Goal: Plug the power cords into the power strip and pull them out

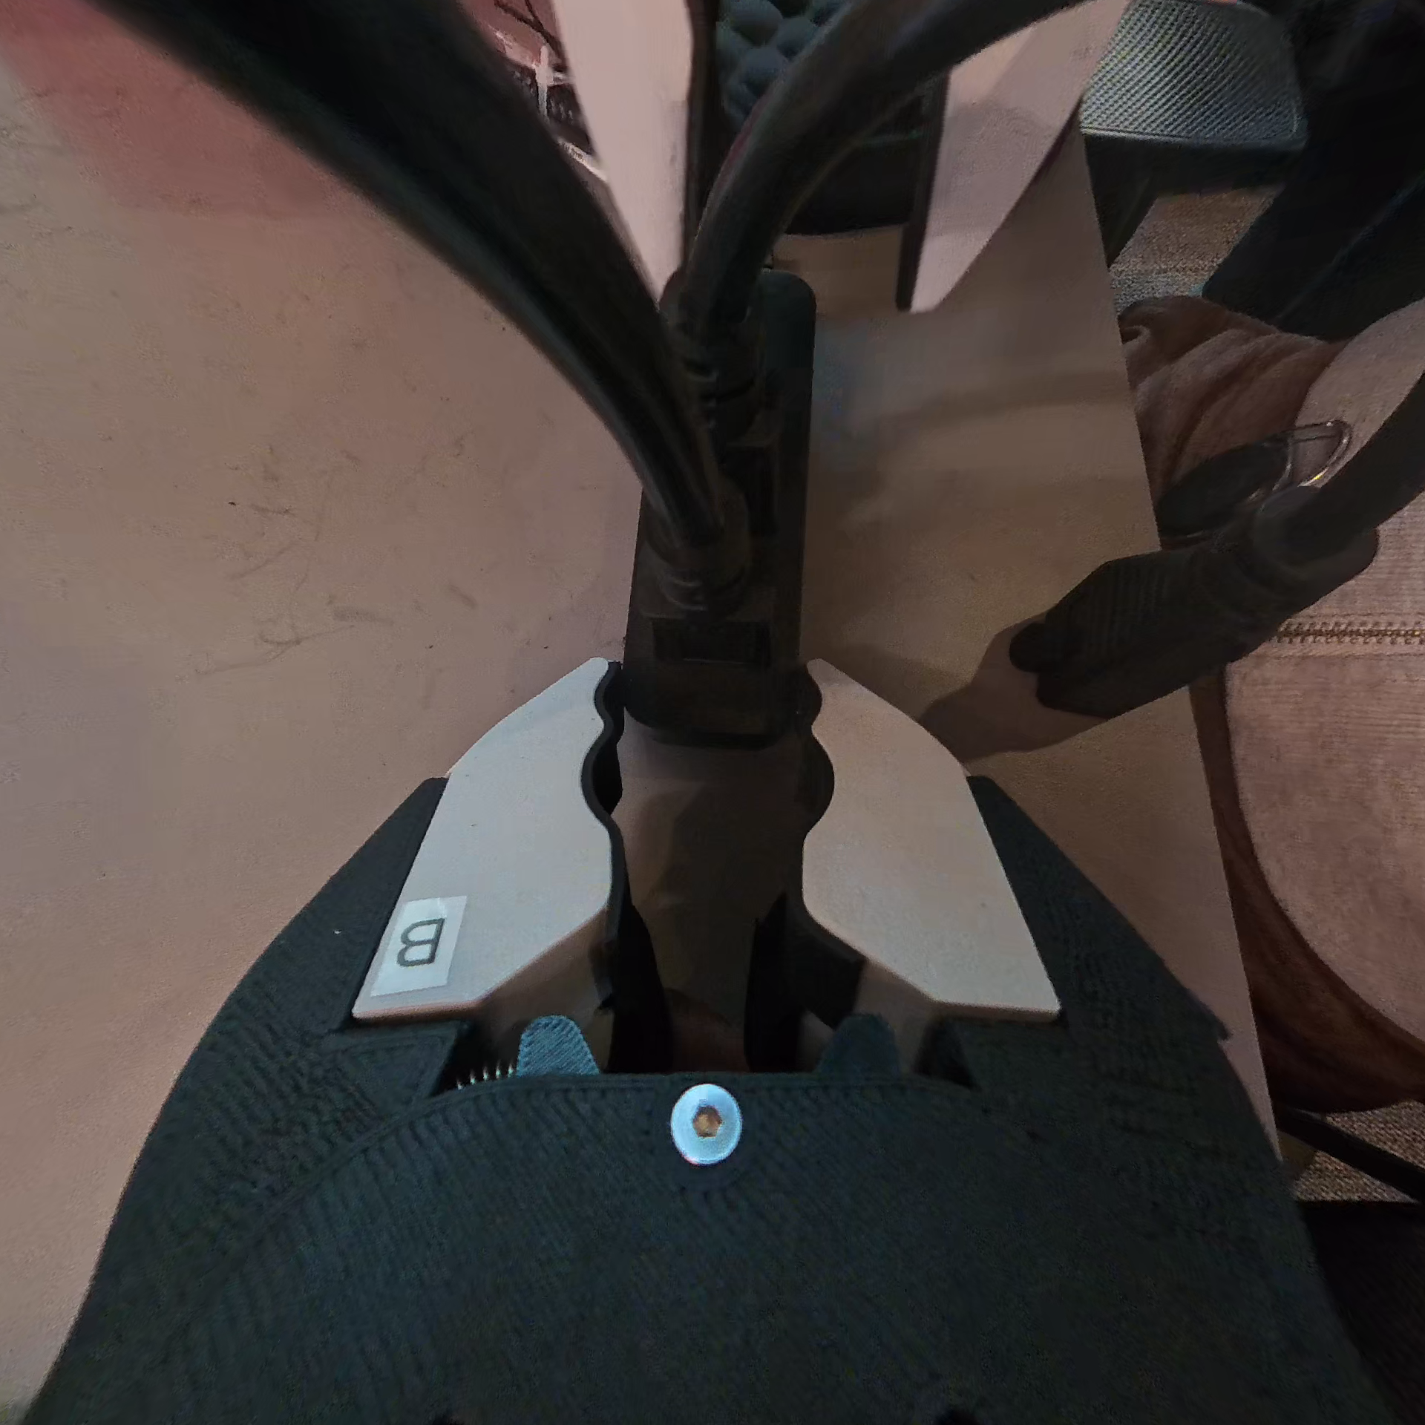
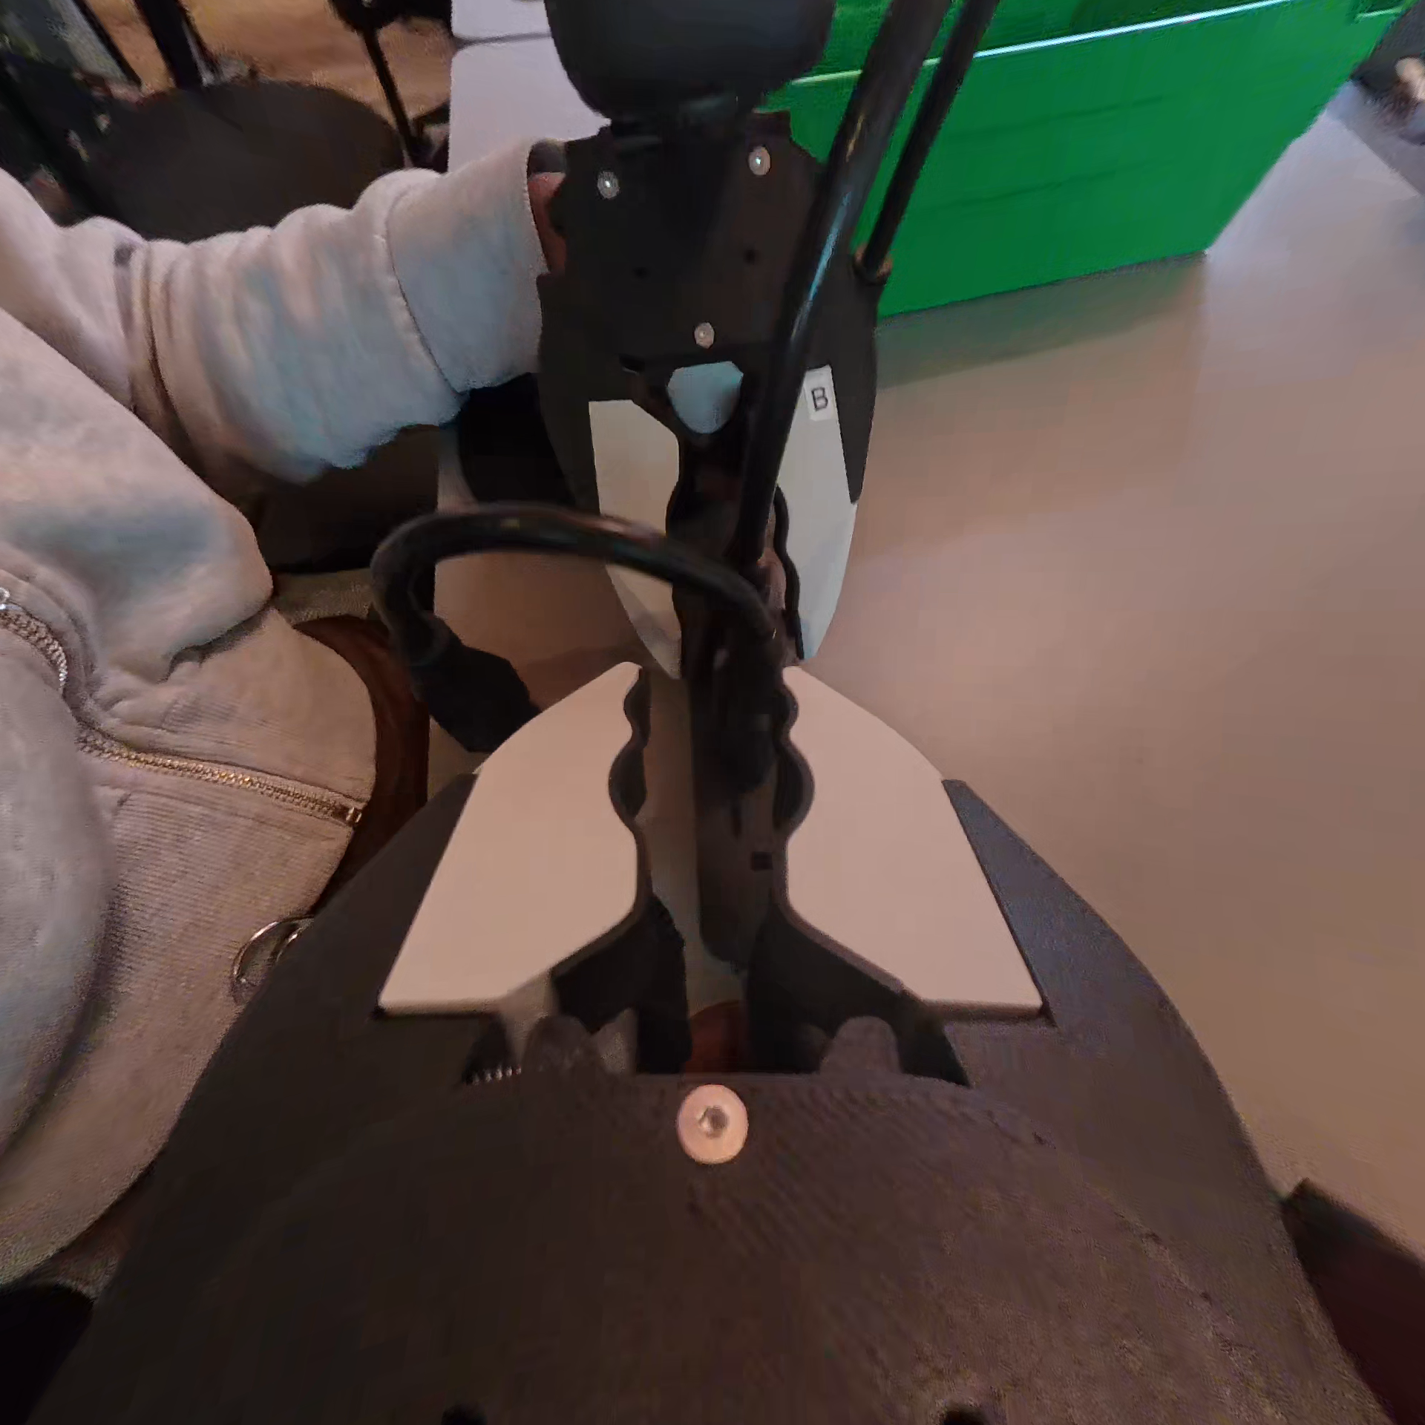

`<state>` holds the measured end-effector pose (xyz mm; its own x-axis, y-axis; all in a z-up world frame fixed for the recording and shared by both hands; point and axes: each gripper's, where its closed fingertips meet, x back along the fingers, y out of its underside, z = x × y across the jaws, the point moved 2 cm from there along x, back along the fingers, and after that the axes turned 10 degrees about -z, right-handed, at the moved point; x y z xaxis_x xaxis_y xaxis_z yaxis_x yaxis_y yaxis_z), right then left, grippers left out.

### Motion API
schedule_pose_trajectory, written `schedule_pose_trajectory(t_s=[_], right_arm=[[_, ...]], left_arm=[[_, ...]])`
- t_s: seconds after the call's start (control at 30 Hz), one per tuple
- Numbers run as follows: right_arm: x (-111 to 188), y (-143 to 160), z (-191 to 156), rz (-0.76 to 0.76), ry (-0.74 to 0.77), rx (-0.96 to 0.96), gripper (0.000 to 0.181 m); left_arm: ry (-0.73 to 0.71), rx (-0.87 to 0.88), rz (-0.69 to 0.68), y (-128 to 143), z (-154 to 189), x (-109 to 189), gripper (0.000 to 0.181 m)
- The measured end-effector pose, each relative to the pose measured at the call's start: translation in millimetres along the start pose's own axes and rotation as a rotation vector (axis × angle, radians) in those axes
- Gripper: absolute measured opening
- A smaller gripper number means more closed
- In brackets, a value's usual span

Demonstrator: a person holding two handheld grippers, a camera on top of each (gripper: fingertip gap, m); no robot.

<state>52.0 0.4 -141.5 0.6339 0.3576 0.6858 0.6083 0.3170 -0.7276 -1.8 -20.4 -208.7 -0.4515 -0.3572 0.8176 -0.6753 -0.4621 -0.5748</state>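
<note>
Left gripper (image 1: 711, 698) clamped on near end of black power strip (image 1: 721, 493), strip running toward 12 o'clock over pale table (image 1: 270, 463). Black power cords (image 1: 540, 254) plugged in — curving off to 11 and 1 o'clock. Right gripper (image 2: 713, 698) parted narrowly around strip's other end (image 2: 732, 833), contact on both sides not clear. Beyond — grey sleeve (image 2: 347, 308) at 10 o'clock, green bin (image 2: 1079, 154) at 1 o'clock.

Green bin (image 2: 1079, 154), grey sleeve (image 2: 270, 308), beige table (image 1: 231, 463)
</note>
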Motion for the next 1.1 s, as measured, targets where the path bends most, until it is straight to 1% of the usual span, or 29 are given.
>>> schedule_pose_trajectory(t_s=[0.2, 0.33, 0.4, 0.5, 0.63, 0.77, 0.9, 1.0, 1.1], right_arm=[[-13, -4, 9, -0.29, -0.022, 0.134, 0.022], [-15, -4, 11, -0.436, -0.038, 0.148, 0.019], [-17, -6, 10, -0.498, -0.023, 0.15, 0.019], [-21, -9, 8, -0.517, 0.019, 0.144, 0.02], [-16, -4, 8, -0.523, -0.009, 0.14, 0.02], [-19, -6, 7, -0.553, 0.031, 0.172, 0.02], [-19, -5, 8, -0.573, -0.019, 0.172, 0.02], [-22, -8, 7, -0.573, 0.009, 0.183, 0.02], [-18, -4, 8, -0.547, -0.006, 0.158, 0.021]], left_arm=[[-0.002, -0.001, -0.001, 0, 0, 0, 0.042], [-0.006, -0.004, -0.007, 0, 0, 0, 0.042], [-0.01, -0.005, -0.011, 1, 0, 0, 0.042], [-0.01, -0.01, -0.039, 3, 2, -3, 0.044], [0.004, -0.024, -0.041, 1, 5, -5, 0.044], [0.008, -0.02, -0.043, 2, 6, -3, 0.044], [0.009, -0.02, -0.043, 1, 6, -4, 0.044], [0.009, -0.009, -0.041, 3, 5, -2, 0.044], [0.01, -0.016, -0.043, 2, 7, -3, 0.044]])
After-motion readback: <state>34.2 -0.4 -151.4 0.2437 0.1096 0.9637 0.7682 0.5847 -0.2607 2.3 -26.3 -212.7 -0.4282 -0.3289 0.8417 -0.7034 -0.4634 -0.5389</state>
